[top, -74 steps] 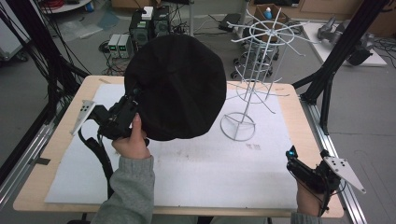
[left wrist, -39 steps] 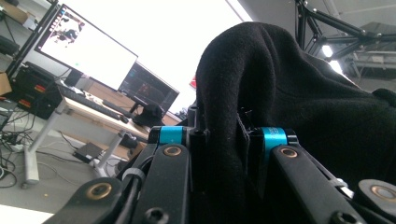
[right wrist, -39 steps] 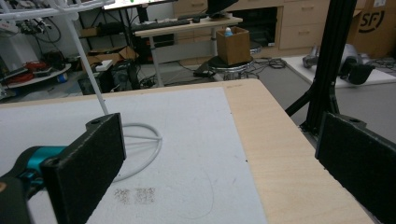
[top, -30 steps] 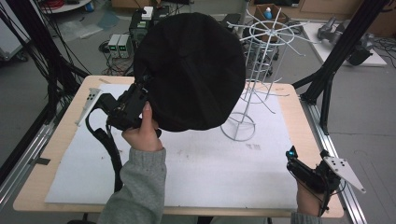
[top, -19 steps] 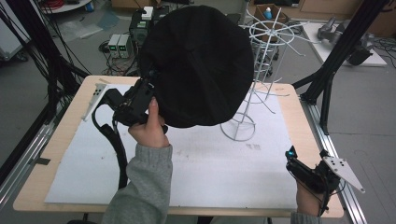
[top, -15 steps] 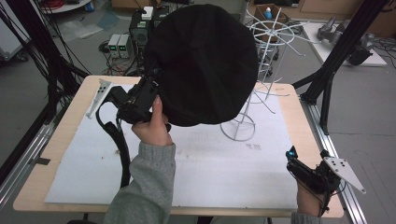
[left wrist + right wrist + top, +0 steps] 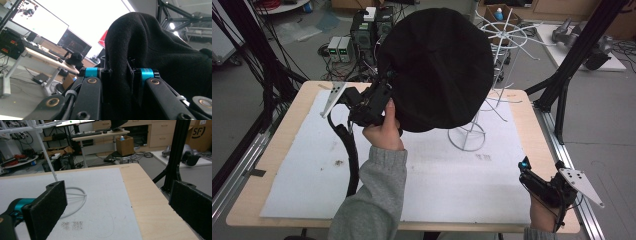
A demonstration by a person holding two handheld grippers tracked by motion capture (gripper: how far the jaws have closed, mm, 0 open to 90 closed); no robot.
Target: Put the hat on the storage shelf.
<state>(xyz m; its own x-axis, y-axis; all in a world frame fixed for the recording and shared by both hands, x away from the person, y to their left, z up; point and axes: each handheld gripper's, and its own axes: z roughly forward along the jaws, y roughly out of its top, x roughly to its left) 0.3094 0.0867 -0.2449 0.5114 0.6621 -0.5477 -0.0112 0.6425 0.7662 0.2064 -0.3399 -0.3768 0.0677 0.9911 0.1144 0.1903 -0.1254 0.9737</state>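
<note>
Black knit fabric: a round beret-style hat, held up off the table in the left gripper. In the left gripper view the two jaws are pinched tight on a fold of the hat's edge, cloth squeezed between the pads, rest of the hat bulging up and to the right. In the high view the hat hangs in the air over the far middle of the table, spread wide, its right edge overlapping the white wire rack from the camera's angle; cannot tell if cloth and wire touch. Left hand wraps the gripper body from below, grey sleeve coming up from the bottom edge, black cable looping down to the mat.

The rack stands upright on a ring base set on the white foam mat, which covers most of the wooden table. Spoked hoop at the rack's top, thin arms sticking out lower down.

Right gripper sits at the near right corner of the table, low over the mat's edge, well apart from the hat. Jaws wide apart in the right gripper view, nothing between them; past them the rack's ring base and bare table edge. Grey three-cornered plate on its top sticks out past the table's right side.
</note>
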